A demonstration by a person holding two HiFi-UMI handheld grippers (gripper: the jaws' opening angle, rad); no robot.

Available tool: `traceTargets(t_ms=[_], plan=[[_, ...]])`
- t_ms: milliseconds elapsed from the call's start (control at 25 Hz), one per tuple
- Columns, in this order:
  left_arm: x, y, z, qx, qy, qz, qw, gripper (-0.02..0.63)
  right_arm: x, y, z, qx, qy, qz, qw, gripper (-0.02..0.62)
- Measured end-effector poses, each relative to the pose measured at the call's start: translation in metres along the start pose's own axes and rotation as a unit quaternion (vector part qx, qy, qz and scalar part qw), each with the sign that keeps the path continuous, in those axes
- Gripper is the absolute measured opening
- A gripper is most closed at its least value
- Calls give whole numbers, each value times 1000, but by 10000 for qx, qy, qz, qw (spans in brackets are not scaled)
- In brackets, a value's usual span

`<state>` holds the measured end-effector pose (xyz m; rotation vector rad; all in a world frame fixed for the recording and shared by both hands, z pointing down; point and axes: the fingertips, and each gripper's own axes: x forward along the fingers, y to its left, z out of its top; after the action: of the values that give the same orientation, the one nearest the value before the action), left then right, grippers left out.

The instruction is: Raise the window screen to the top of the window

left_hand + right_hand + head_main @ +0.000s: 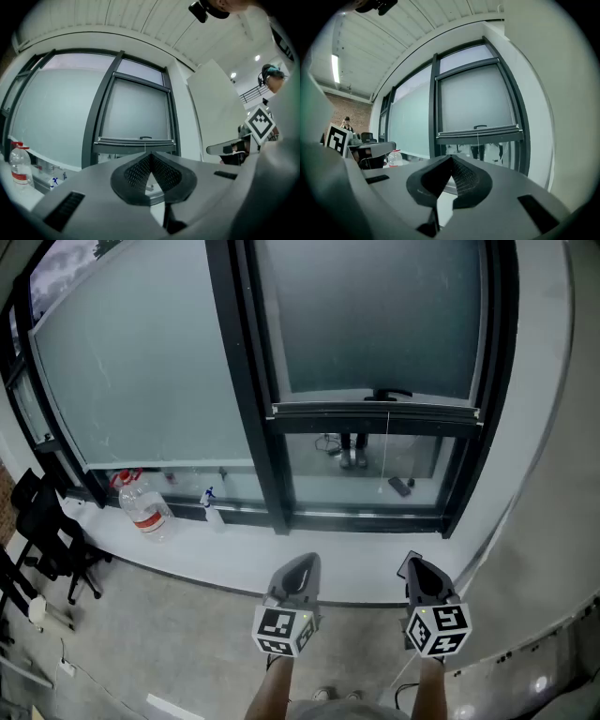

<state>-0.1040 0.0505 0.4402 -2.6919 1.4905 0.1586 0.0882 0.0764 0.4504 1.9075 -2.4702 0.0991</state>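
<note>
window screen [375, 324]: grey mesh drawn down over most of the right-hand pane, flat inside the dark frame.
bottom rail [375, 412]: level across the pane, well above the sill, with a strip of uncovered glass beneath it.
handle [392, 394]: small dark grip at the middle of the rail, nothing touching it.
pull cord [387, 451]: thin white line hanging straight down from the rail across the uncovered glass.
left gripper [302, 568]: held low in front of the sill, aimed at the window, well apart from the screen; jaws closed tip to tip, nothing between them.
right gripper [419, 570]: beside the left one, also aimed at the window and clear of the screen; jaws pressed together, holding nothing.
window sill [234, 554]: white ledge below both panes.
water bottle [144, 506]: clear, red cap, upright on the sill under the left pane.
spray bottle [212, 507]: small, on the sill just right of the water bottle.
office chair [47, 531]: black, on the floor at far left.
</note>
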Motion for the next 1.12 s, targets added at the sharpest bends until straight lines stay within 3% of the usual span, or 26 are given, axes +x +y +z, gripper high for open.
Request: traceTargets(t_ms=[680,1120], plan=[[0,-8,-2,-59,16,91,9999,2,-10,-17,2,83,-81,-3,9999,5],[3,-18,-8,-286,-36,363,9989,2,-9,-50,4,570,-198,196,9980,6]])
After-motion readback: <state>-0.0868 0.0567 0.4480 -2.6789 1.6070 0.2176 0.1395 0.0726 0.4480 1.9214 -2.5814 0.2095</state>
